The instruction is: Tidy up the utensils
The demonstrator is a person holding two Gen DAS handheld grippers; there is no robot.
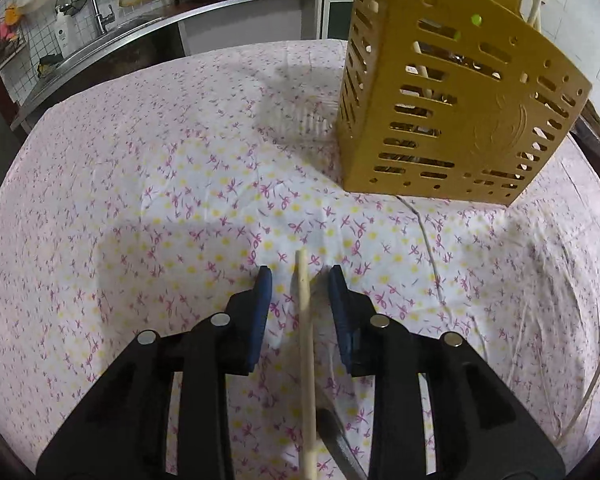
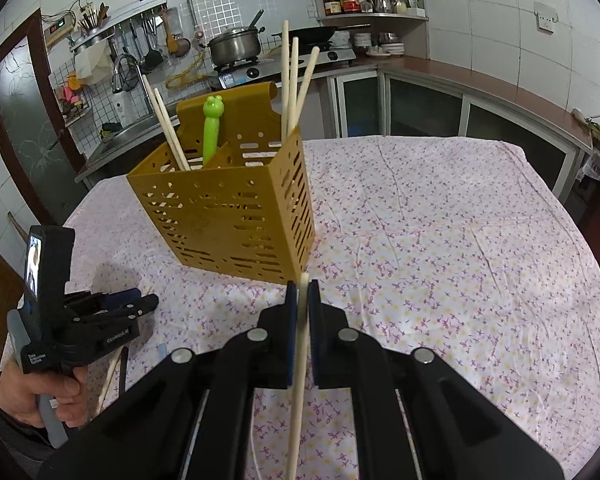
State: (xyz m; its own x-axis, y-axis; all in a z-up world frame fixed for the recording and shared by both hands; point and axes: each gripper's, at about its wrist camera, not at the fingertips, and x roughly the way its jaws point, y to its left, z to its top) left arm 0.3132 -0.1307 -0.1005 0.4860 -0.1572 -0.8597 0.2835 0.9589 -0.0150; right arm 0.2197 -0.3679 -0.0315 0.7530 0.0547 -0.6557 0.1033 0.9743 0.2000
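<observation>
A yellow slotted utensil holder (image 2: pixel 228 216) stands on the flowered tablecloth; it also shows in the left wrist view (image 1: pixel 452 108). It holds several pale chopsticks (image 2: pixel 290 80) and a green frog-topped utensil (image 2: pixel 212 128). My right gripper (image 2: pixel 302 286) is shut on a pale chopstick (image 2: pixel 298 380), just in front of the holder. My left gripper (image 1: pixel 300 276) is open low over the cloth, its fingers either side of a chopstick (image 1: pixel 306 356) lying there. A dark utensil (image 1: pixel 336 440) lies beside that chopstick. The left gripper also shows at the left in the right wrist view (image 2: pixel 140 300).
The table (image 2: pixel 460 240) carries a pink flowered cloth. Behind it run a kitchen counter with a sink (image 1: pixel 80 40), a gas stove with a pot (image 2: pixel 236 46) and corner shelves (image 2: pixel 372 0). A thin white cable (image 1: pixel 428 240) lies on the cloth.
</observation>
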